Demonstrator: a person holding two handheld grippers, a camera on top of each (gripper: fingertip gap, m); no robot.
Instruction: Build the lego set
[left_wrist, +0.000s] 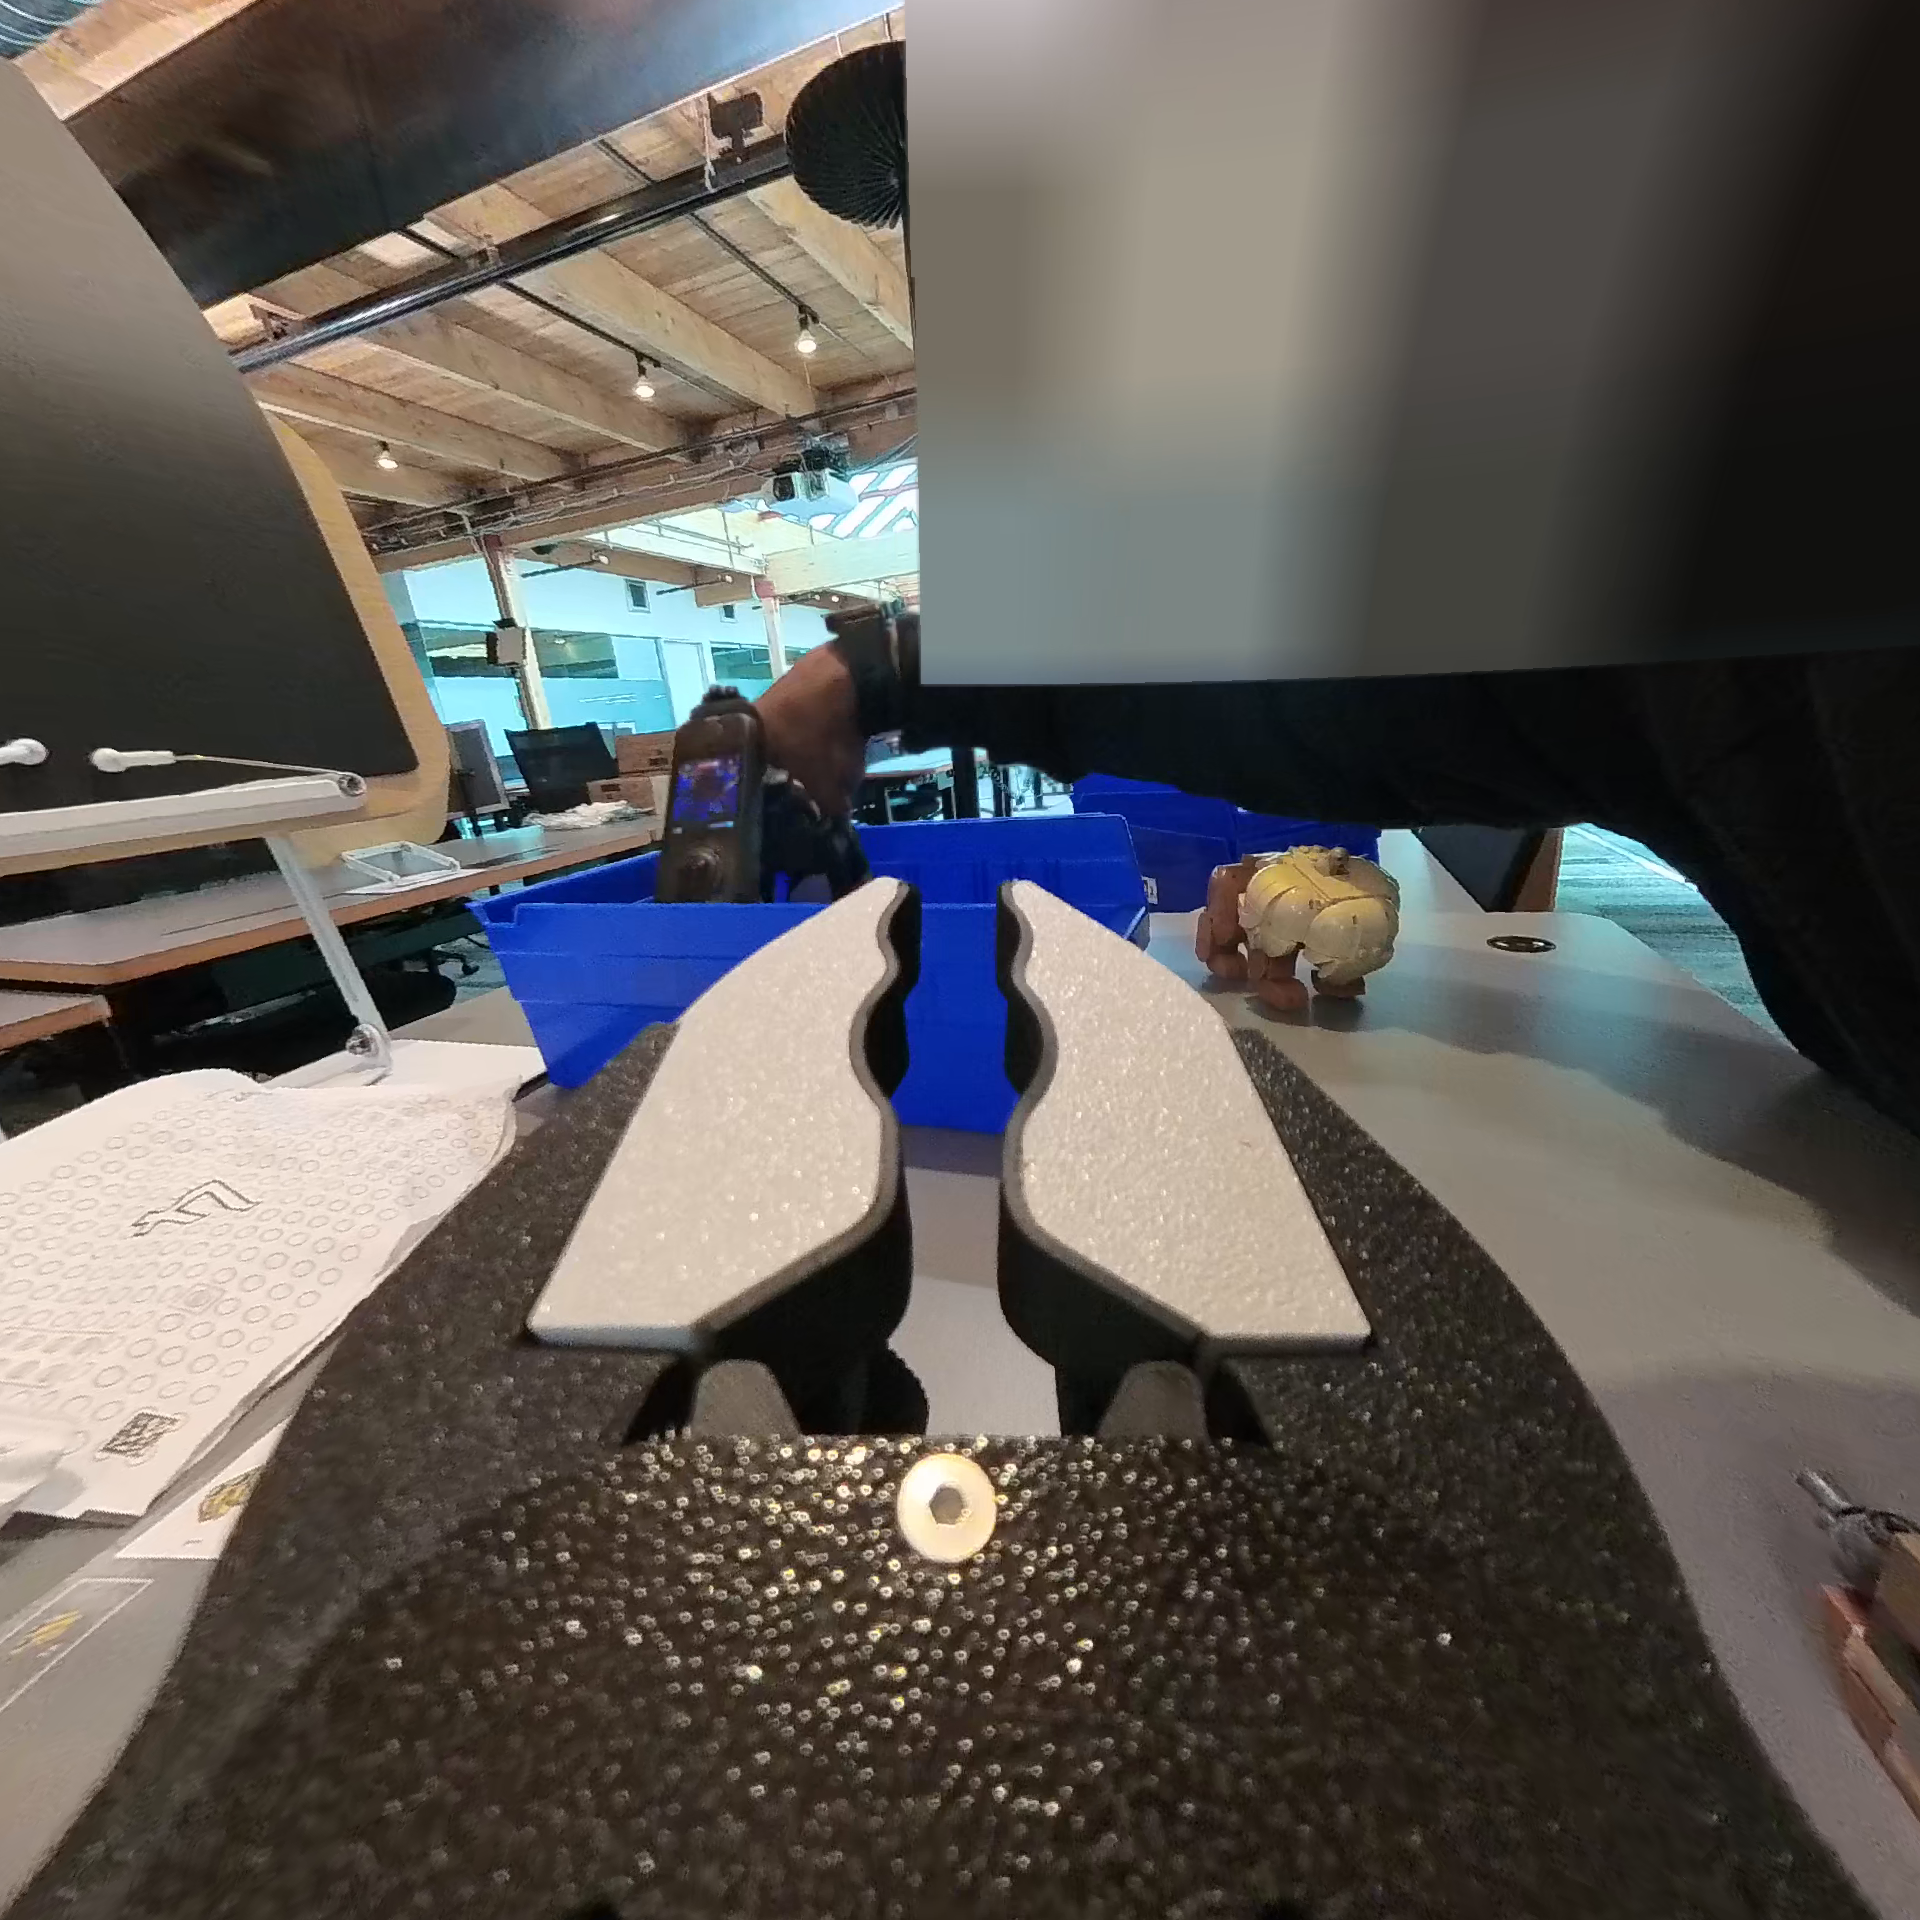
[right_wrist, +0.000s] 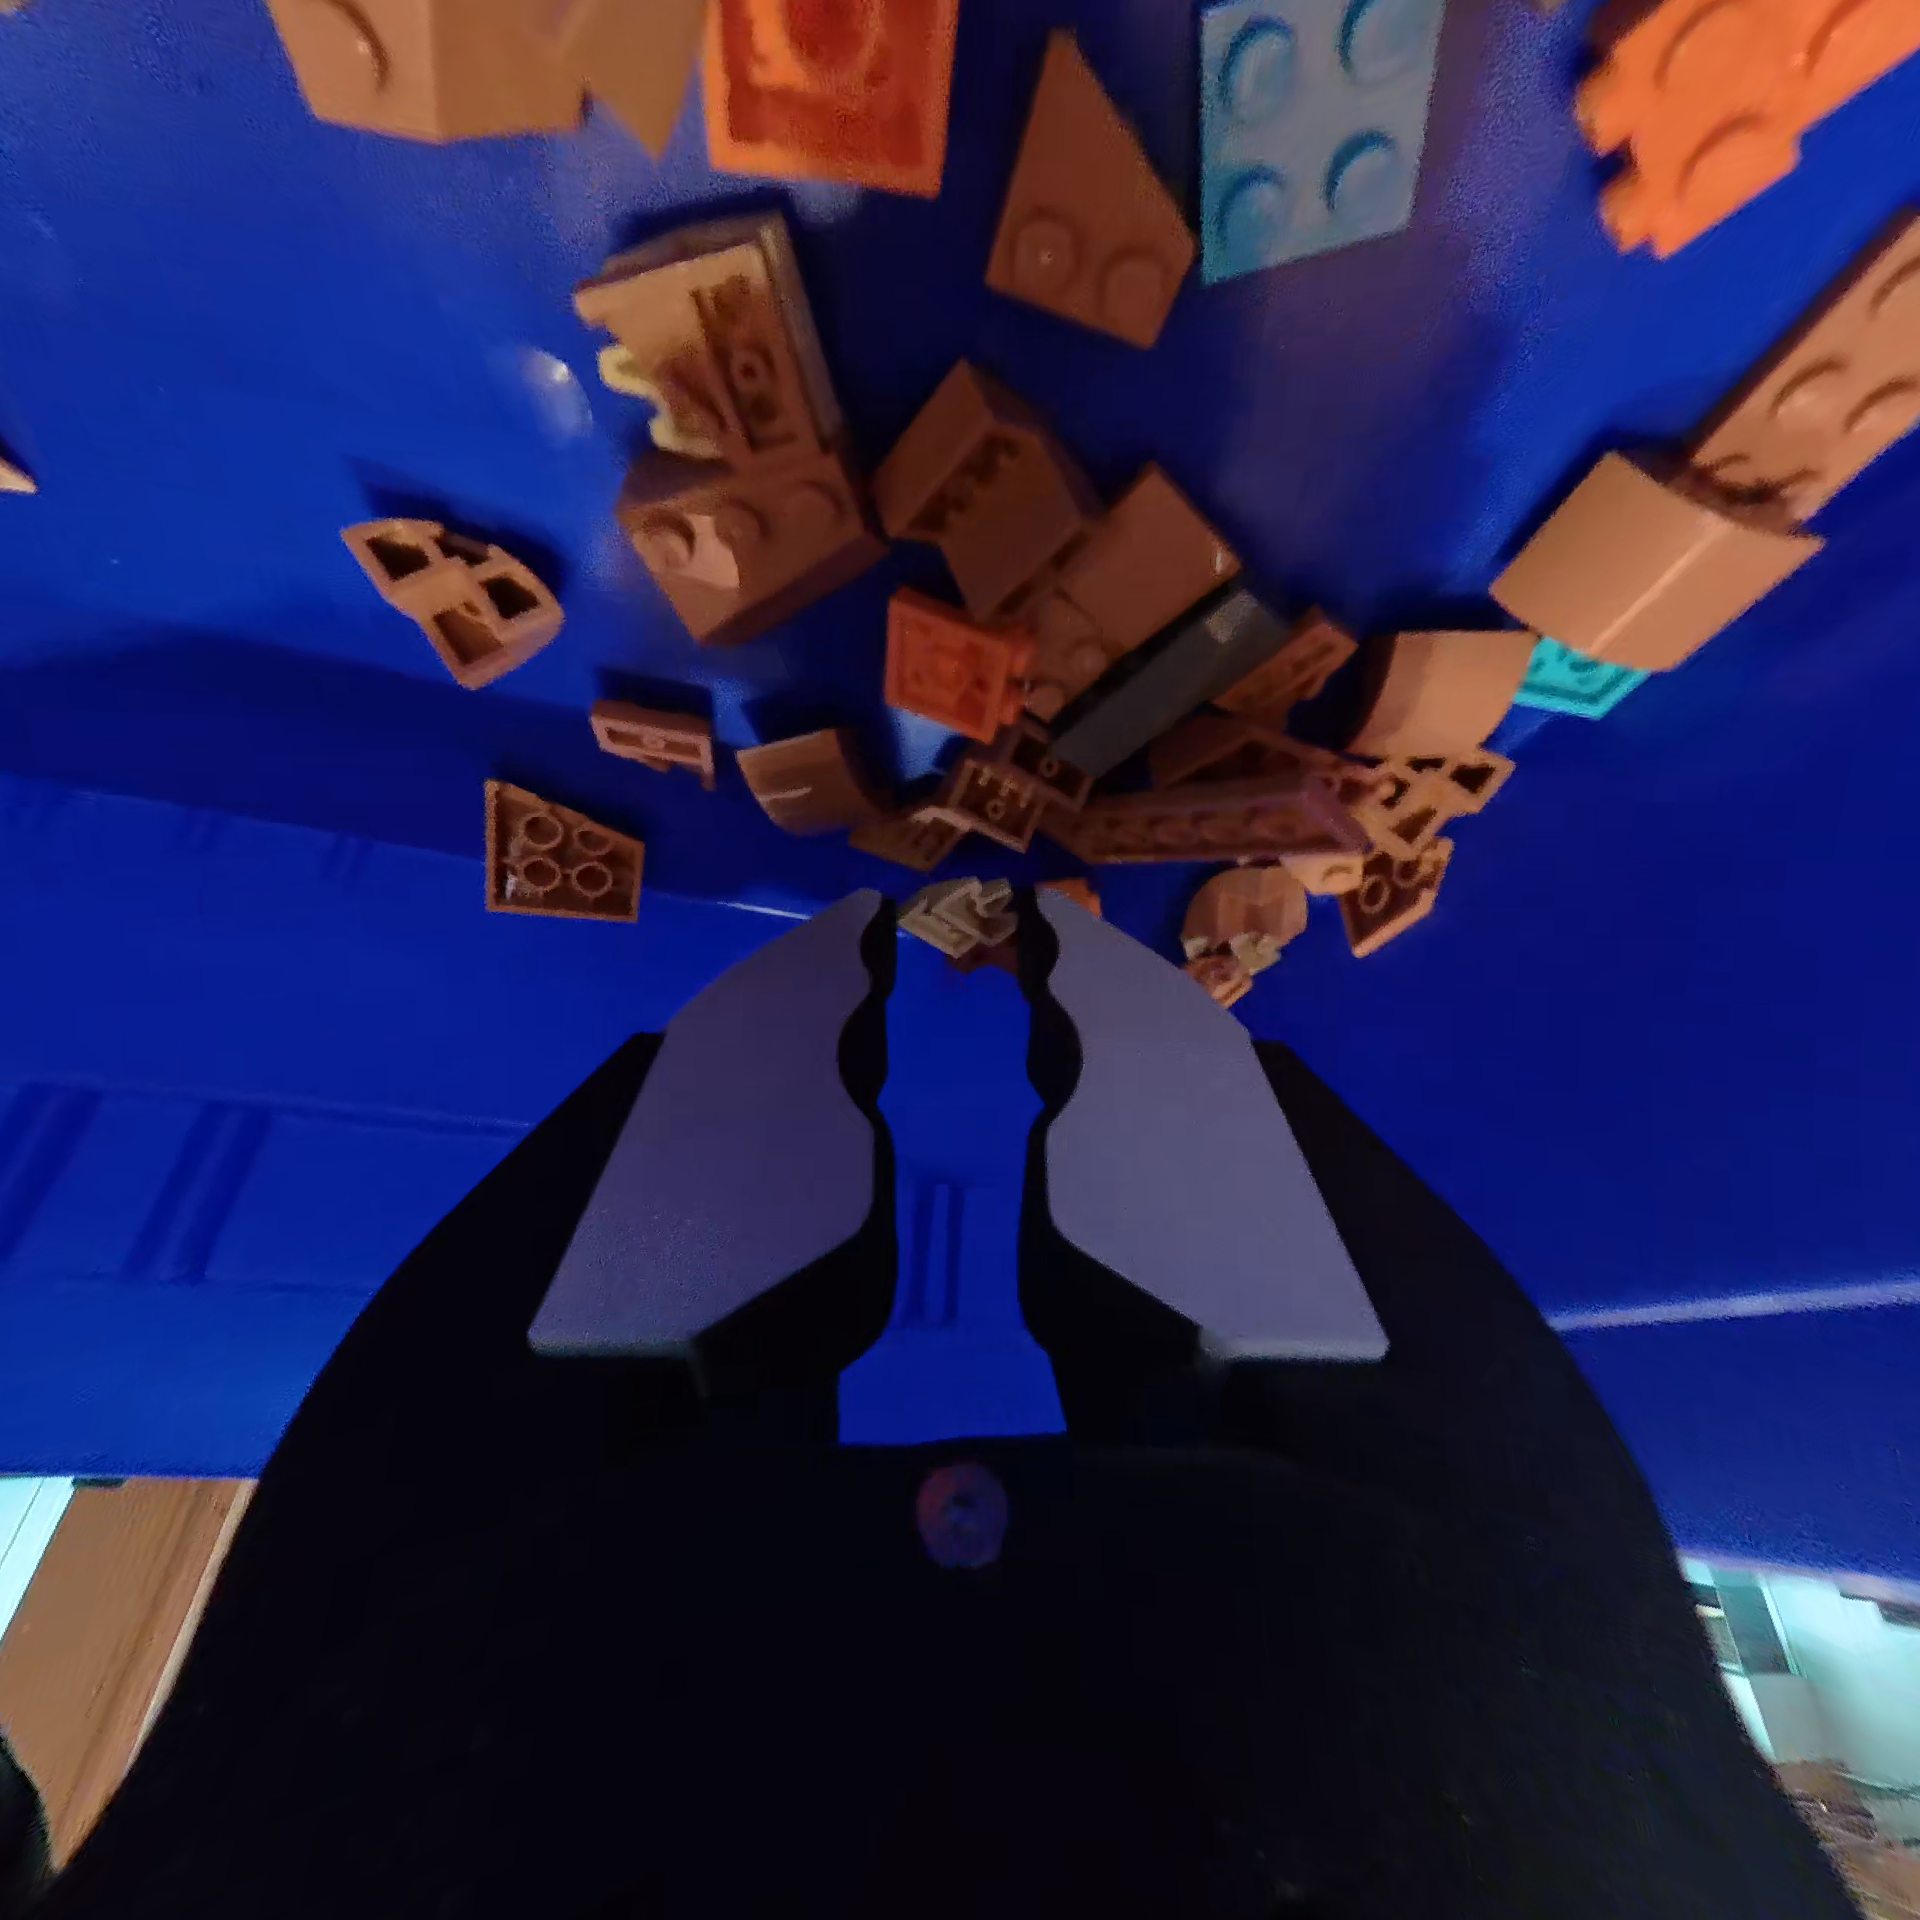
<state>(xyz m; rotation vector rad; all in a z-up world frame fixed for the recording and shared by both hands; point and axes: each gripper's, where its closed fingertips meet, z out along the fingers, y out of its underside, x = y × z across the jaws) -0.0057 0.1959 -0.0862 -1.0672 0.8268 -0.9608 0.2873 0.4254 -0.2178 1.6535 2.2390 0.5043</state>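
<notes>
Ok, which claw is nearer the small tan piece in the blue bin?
Right. The right claw is down inside the blue bin, its open tips either side of the small tan piece. The left claw rests outside, on the table before the bin.

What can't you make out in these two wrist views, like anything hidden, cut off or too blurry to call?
- Left wrist view: a blur patch hides the upper right, and the blue bin's wall hides its contents.
- Left wrist view: a brown object is cut by the right edge.
- Right wrist view: whether the right gripper already touches the tan piece; motion blur softens the upper bricks, like the light blue plate.
</notes>
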